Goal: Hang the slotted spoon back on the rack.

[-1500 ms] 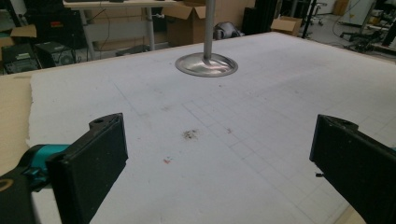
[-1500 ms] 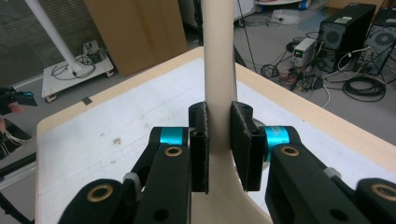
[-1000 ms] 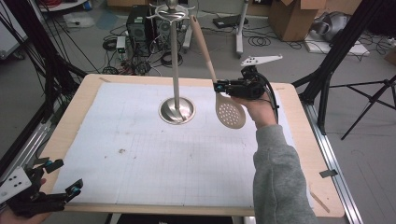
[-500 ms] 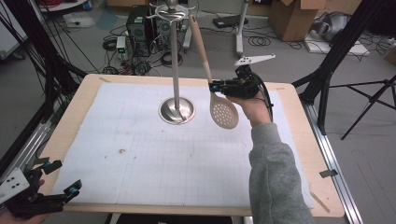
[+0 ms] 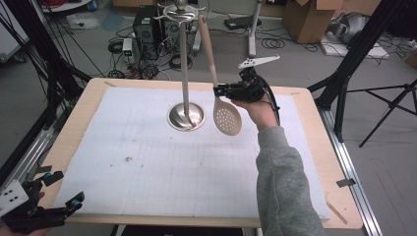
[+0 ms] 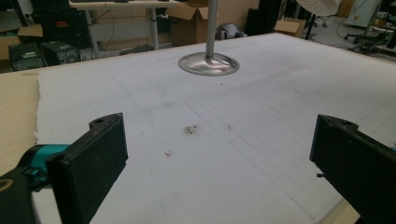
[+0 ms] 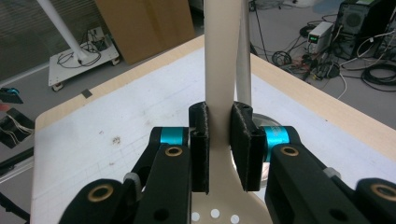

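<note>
At upper centre of the high view, the right gripper (image 5: 220,90) has its jaws clamped on the slotted spoon (image 5: 227,115) just above its bowl. The handle top leans at the stand (image 5: 185,64) hooks; I'd lift it straight and guide the end on or off without twisting. The left gripper (image 5: 61,194), jaws wide and empty, rests at lower left.

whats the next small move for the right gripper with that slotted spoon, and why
Probably ease the slotted spoon upward: the right gripper is shut on its handle, whose top seems to sit at a hook on the stand, so lifting should free it.

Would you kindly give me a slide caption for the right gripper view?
Right tool clamped on the beige slotted spoon's handle, above the white mat.
</note>
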{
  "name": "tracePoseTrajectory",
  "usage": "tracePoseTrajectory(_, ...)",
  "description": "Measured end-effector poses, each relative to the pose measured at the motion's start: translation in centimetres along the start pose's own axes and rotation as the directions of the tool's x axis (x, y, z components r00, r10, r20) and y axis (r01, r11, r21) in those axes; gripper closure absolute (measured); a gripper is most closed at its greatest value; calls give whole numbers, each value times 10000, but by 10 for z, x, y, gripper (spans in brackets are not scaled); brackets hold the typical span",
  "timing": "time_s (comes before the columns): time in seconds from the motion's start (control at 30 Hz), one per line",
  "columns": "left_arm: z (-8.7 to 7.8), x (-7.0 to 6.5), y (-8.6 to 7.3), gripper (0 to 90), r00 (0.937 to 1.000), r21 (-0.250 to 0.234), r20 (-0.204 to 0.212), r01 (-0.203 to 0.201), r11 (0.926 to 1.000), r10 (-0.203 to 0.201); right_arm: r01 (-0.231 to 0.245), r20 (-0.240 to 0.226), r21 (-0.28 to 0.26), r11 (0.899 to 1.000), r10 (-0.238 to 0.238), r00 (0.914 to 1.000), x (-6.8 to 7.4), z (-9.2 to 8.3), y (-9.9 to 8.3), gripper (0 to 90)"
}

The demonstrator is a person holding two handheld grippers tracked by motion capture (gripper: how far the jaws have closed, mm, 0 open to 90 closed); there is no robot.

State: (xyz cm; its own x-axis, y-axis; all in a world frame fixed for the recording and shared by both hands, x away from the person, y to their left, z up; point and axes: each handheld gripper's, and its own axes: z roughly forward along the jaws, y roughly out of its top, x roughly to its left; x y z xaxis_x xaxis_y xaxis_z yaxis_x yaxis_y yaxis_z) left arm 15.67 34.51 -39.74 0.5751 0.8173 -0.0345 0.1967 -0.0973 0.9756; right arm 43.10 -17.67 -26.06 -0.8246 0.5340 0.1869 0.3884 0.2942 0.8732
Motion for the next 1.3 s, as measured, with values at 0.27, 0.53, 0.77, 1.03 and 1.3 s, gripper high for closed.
tracePoseTrajectory(0.27, -2, 0, -1, 45, 10000, 44, -32, 43, 10000, -42, -97, -76, 61, 9999, 97, 9999, 0, 9, 0, 784)
tracePoseTrajectory(0.53, -4, 0, 0, 46, 10000, -31, -31, 37, 10000, -37, -266, -72, 141, 9995, 268, 9996, 3, 19, 2, 784)
tracePoseTrajectory(0.77, 0, -2, -1, 45, 10000, 35, 9, -15, 10000, 15, -140, 96, 145, 9998, 139, 9999, 3, 26, 3, 784)
tracePoseTrajectory(1.03, 1, -2, -1, 45, 10000, 107, 78, -26, 9999, 25, -39, 370, 101, 9999, 36, 9993, 4, 35, 4, 783)
tracePoseTrajectory(1.3, 1, -3, -2, 46, 10000, 119, 62, -22, 9999, 21, 189, 795, 50, 9998, -192, 9967, 4, 42, 5, 782)
